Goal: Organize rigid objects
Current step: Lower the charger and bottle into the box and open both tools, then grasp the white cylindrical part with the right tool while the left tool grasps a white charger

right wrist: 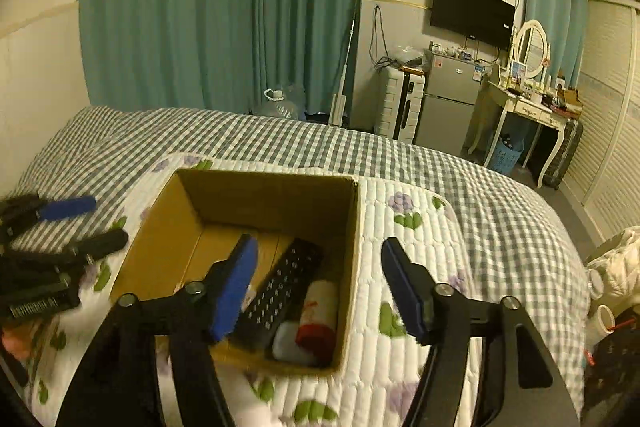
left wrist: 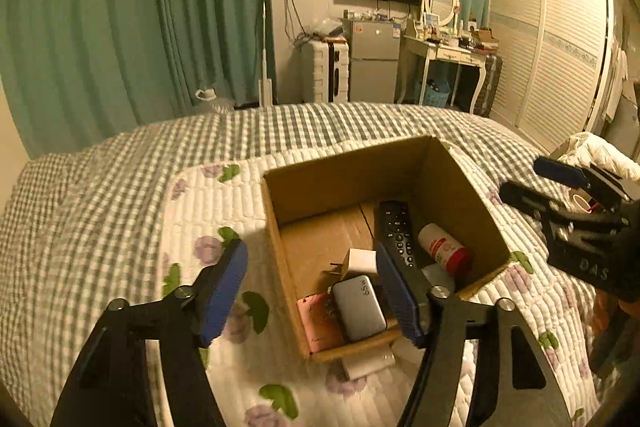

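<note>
Left gripper (left wrist: 312, 291): black frame, blue-padded fingers spread wide, nothing between them. It hovers over the near-left corner of the open brown cardboard box (left wrist: 344, 171), one finger outside the wall, the other over the interior. Right gripper (right wrist: 320, 287): same build, also released and empty, straddling the box's right wall from the other side.

Box sits on a white quilted mat with purple flowers and green leaves (left wrist: 192, 211), laid over the grey-and-white checked bedspread (left wrist: 120, 163).

Contents counted from the left wrist view:
- black remote control (left wrist: 396, 231), one, lying lengthwise against the right side
- white cylindrical bottle with red cap (left wrist: 444, 247), one, on its side just beside the remote
- silver rectangular power bank (left wrist: 360, 307), one, near corner
- flat pink rectangular item (left wrist: 320, 319), one, touching the power bank
- small white plug adapter (left wrist: 360, 261), one
- pale rounded item (left wrist: 436, 275) below the bottle, one; identity unclear.

Outside: one white block-shaped object (left wrist: 368, 365) on the mat against the near wall, partly hidden.

Risks, as judged: the left finger that overhangs the wall could catch the cardboard rim on descent and drag or tip the box, since the soft bedding gives little anchor. The two grippers work close together and could collide. The outside block is tucked tight to the wall, so a grasp may pinch quilt instead.
</note>
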{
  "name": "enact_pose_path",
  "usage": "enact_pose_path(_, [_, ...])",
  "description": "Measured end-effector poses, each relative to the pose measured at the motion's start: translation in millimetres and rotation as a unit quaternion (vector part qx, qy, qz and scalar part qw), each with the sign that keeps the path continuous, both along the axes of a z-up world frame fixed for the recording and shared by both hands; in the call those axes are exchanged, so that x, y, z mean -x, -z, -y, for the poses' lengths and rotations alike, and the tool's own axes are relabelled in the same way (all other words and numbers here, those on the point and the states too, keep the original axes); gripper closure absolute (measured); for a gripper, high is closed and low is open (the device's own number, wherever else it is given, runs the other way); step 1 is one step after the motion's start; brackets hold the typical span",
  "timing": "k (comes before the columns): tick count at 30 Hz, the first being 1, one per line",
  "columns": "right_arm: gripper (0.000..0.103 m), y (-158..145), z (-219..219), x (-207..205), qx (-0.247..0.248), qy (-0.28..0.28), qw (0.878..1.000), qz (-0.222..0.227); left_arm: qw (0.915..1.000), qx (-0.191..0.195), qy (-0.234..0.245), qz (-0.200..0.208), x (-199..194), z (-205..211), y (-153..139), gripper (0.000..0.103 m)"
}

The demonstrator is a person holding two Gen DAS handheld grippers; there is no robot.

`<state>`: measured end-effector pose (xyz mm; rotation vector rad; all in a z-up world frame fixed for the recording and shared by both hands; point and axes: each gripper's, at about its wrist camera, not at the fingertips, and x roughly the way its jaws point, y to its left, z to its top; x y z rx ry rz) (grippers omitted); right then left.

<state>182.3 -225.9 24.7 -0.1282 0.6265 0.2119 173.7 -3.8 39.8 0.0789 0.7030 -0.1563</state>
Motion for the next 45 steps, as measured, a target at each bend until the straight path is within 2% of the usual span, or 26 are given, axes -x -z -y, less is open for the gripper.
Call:
enact_pose_path(3, [0.027,-7,0,24,0.013,-0.011,1.0,-0.005,0.9999,0.004,-0.009,-0.001,16,-8,-12,0.026])
enact_pose_path(5, [0.012,-8,-2,37,0.028,-0.012,1.0,-0.001,0.9999,0.006,-0.015,-0.002,27,-14,-19,0.025])
enact_pose_path(6, [0.009,-9,-4,43,0.036,-0.012,0.999,0.0,0.9998,0.004,-0.018,-0.001,31,-16,-21,0.023])
enact_pose_path(8, [0.007,-9,-5,56,0.044,-0.011,0.999,0.004,0.9997,0.001,-0.024,0.001,40,-21,-23,0.019])
enact_pose_path(12, [0.005,-3,-3,67,0.046,-0.001,0.999,-0.001,0.9989,0.009,-0.045,-0.01,54,-29,-17,0.018])
enact_pose_path(16, [0.003,19,-5,70,0.071,-0.005,0.997,-0.013,0.9981,0.009,-0.056,-0.025,60,-29,2,0.018])
enact_pose_path(25, [0.003,98,-17,66,0.085,-0.058,0.989,-0.103,0.9959,-0.008,-0.046,-0.077,57,-12,75,0.018])
enact_pose_path(33, [0.004,139,-31,57,0.114,-0.11,0.981,-0.115,0.9928,-0.03,-0.036,-0.111,48,0,120,0.018])
enact_pose_path(36, [0.008,148,-33,51,0.109,-0.122,0.979,-0.123,0.9922,-0.035,-0.034,-0.115,46,3,128,0.018])
enact_pose_path(38, [0.02,155,-37,46,0.104,-0.13,0.976,-0.137,0.9917,-0.037,-0.032,-0.119,45,6,133,0.018])
enact_pose_path(42, [0.035,170,-45,40,0.111,-0.145,0.97,-0.162,0.9914,-0.04,-0.031,-0.121,40,10,139,0.018])
enact_pose_path(44, [0.05,176,-48,40,0.119,-0.153,0.966,-0.173,0.9914,-0.038,-0.03,-0.121,38,12,141,0.018])
enact_pose_path(45, [0.05,176,-49,41,0.121,-0.154,0.966,-0.17,0.9913,-0.037,-0.03,-0.122,37,12,142,0.018])
